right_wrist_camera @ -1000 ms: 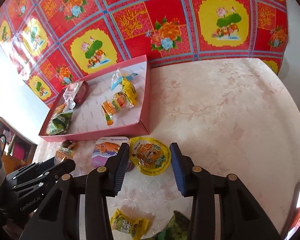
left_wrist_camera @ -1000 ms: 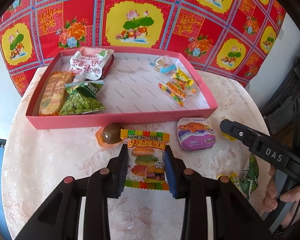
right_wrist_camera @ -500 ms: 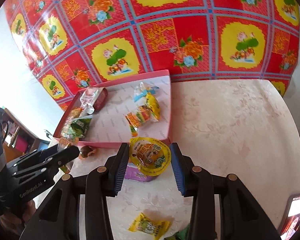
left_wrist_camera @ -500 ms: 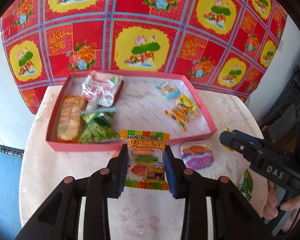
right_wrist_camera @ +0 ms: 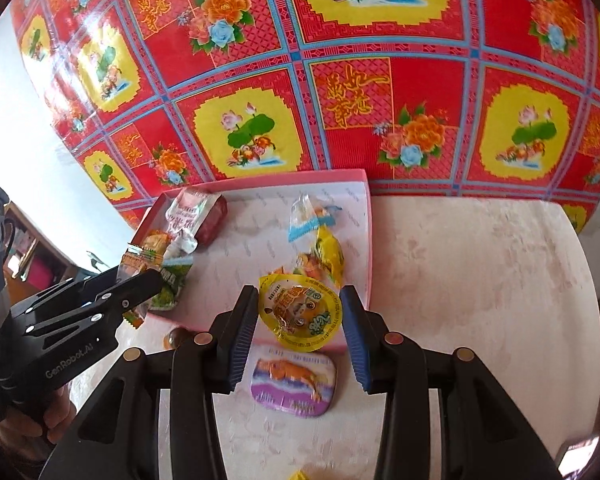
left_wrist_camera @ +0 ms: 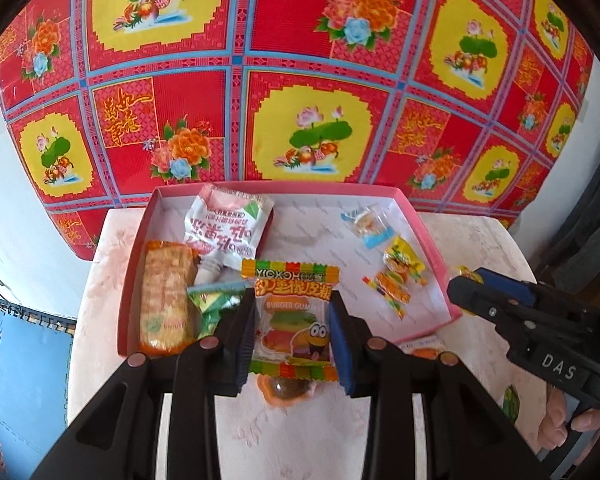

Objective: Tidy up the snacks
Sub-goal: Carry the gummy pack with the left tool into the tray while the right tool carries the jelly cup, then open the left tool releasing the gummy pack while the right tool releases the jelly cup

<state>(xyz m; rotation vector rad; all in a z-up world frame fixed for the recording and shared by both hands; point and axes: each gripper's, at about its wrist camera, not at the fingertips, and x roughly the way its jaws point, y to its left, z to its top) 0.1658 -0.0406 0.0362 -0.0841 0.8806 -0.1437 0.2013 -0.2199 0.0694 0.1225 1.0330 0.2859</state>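
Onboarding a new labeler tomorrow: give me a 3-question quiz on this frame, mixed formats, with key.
1. True or false: the left gripper is shut on the burger gummy packet.
2. Multiple choice: what does the right gripper hold? A) the purple tin B) the yellow-lidded jelly cup C) the green pea bag
3. Fill in: the purple tin lies on the table, ____ the pink tray.

Key: 1 true. 2 B, the yellow-lidded jelly cup; the green pea bag is in the tray. 3 outside.
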